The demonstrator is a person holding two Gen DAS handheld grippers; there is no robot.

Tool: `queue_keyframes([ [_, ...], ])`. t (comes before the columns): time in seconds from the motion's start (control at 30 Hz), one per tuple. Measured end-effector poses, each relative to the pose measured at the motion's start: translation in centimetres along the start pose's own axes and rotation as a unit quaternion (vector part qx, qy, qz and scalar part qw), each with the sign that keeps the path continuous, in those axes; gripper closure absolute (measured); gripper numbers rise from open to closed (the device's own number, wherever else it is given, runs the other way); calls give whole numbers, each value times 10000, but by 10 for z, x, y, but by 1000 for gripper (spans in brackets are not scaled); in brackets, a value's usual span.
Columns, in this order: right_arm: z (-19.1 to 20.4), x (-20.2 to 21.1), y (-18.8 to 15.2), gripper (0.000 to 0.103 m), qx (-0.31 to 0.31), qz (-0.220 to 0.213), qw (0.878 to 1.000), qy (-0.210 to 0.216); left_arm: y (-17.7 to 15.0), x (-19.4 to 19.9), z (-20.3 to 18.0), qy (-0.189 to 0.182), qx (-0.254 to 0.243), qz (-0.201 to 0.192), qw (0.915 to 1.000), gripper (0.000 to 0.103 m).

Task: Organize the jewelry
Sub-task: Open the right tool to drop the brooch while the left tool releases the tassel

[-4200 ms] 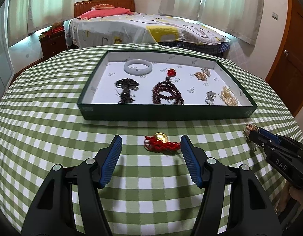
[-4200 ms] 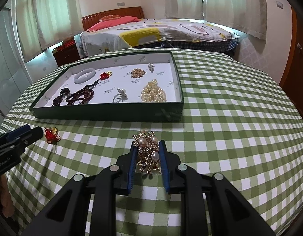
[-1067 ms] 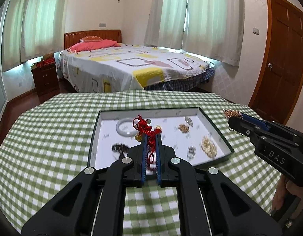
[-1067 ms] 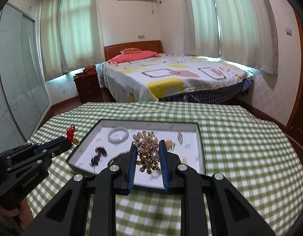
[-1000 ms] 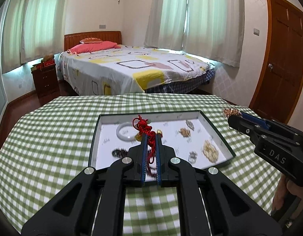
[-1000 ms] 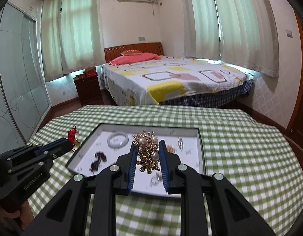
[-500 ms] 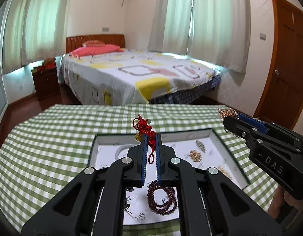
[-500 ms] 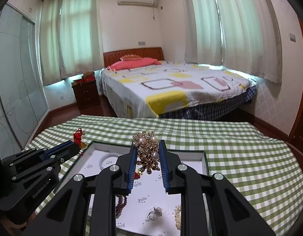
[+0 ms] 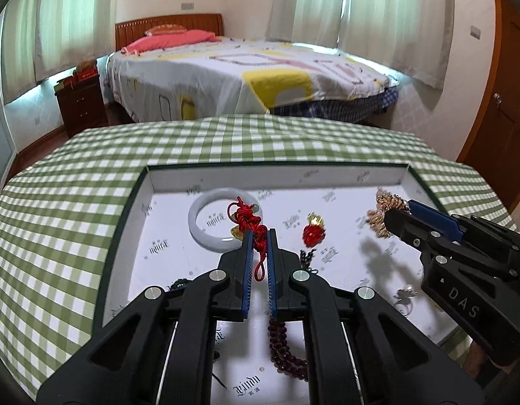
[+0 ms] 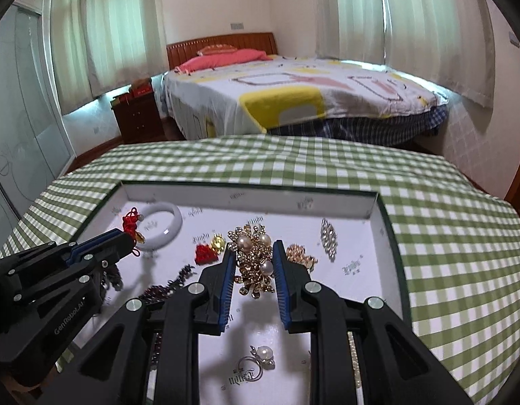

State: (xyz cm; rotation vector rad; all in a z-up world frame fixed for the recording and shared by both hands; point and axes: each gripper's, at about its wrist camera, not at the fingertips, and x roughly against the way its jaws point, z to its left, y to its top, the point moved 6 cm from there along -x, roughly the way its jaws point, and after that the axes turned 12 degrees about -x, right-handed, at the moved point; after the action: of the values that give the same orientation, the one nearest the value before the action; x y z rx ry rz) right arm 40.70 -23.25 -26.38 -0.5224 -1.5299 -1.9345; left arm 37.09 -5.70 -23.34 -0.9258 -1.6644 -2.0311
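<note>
My left gripper (image 9: 259,233) is shut on a red cord charm (image 9: 248,221) with a gold piece, held above the white floor of the green-rimmed tray (image 9: 273,165), in front of the white bangle (image 9: 206,233). My right gripper (image 10: 251,248) is shut on a gold and pearl brooch (image 10: 255,260), over the tray's (image 10: 383,209) right half. In the tray lie a red and gold pendant (image 9: 314,231), dark red beads (image 9: 287,351), a pearl ring (image 10: 260,359) and gold pieces (image 10: 329,236). Each view shows the other gripper at its side.
The tray sits on a round table with a green checked cloth (image 9: 74,209). Behind the table are a bed (image 9: 260,77), a wooden nightstand (image 9: 82,104) and curtained windows. A wooden door (image 9: 499,101) is at the right.
Both grippers have come down and forward from above the table to just over the tray's floor, each still holding its piece. The tray now fills the lower part of both views.
</note>
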Motion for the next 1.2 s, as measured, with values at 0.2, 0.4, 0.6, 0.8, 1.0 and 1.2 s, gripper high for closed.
queue_keyframes([
  [0.2,-3,-13,-6,80,19,214,9997,-66,-9,-14,-3,-34,-26,262,9996,95],
  [0.4,-3,-22,-10,80,38,364,9993,-113,-12,-21,-2,-55,32,429,9991,95],
  [0.6,-4,-26,-11,80,41,438,9989,-134,-14,-27,0,-121,65,583,9982,94],
  [0.8,-4,-29,-10,80,22,503,9986,-142,-14,-26,-1,-139,31,608,9980,94],
  [1.0,-4,-29,-10,78,4,463,9988,-140,-13,-26,-2,-128,5,602,9981,89],
  [1.2,-4,-28,-11,70,10,438,9989,-142,-11,-22,-4,-130,3,540,9985,73],
])
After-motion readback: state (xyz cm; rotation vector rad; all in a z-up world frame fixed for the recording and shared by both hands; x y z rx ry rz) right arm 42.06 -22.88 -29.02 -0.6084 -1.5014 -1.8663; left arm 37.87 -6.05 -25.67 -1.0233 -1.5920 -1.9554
